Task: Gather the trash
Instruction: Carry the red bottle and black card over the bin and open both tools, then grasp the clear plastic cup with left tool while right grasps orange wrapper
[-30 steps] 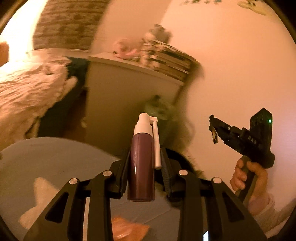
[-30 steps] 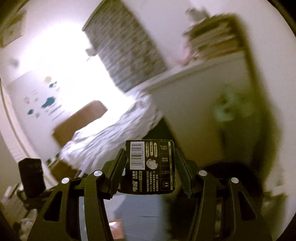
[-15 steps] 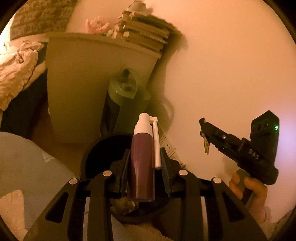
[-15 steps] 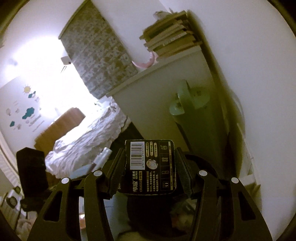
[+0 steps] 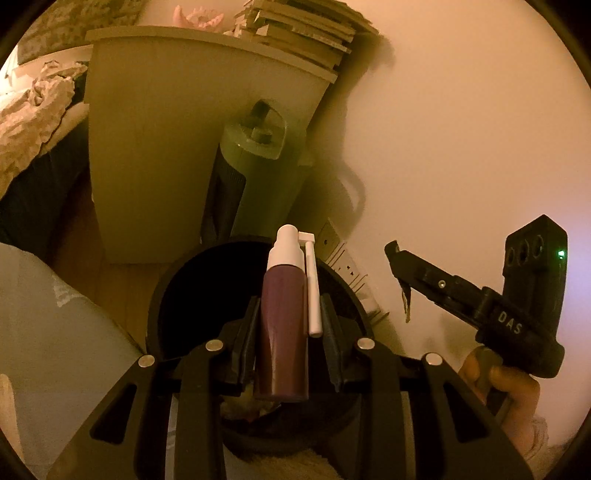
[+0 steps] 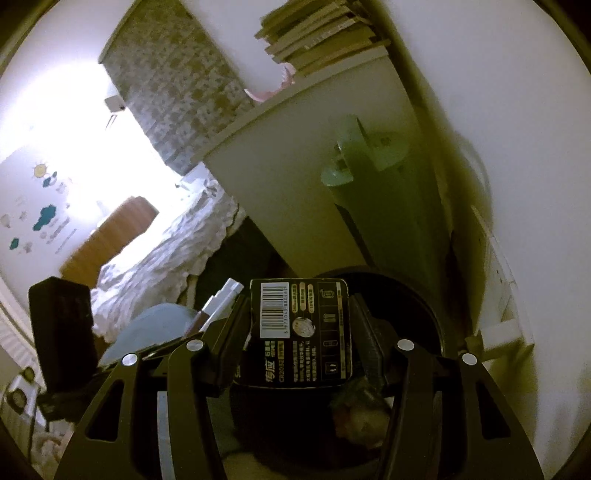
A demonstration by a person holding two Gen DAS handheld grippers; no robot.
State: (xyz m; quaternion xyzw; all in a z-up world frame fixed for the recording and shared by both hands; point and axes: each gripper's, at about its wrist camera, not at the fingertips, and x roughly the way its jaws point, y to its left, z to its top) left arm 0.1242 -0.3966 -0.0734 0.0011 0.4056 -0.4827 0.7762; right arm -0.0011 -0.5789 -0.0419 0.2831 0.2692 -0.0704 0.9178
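Note:
My left gripper (image 5: 288,328) is shut on a dark brown spray bottle (image 5: 282,332) with a white nozzle, held upright over the black round trash bin (image 5: 177,295). My right gripper (image 6: 299,332) is shut on a black battery card package (image 6: 299,336) with a barcode, held above the same bin (image 6: 424,314). The right gripper also shows at the right of the left wrist view (image 5: 402,280), gripping the card edge-on. Crumpled trash (image 6: 354,421) lies inside the bin.
A green cylindrical appliance (image 5: 255,177) stands behind the bin against a white cabinet (image 5: 155,147) topped with stacked books (image 5: 303,33). A power strip (image 5: 347,269) lies by the wall. A bed (image 6: 166,240) with white bedding lies to the left.
Both grippers have swung down and towards the bin, which now lies under the held bottle and card. Both grips are unchanged.

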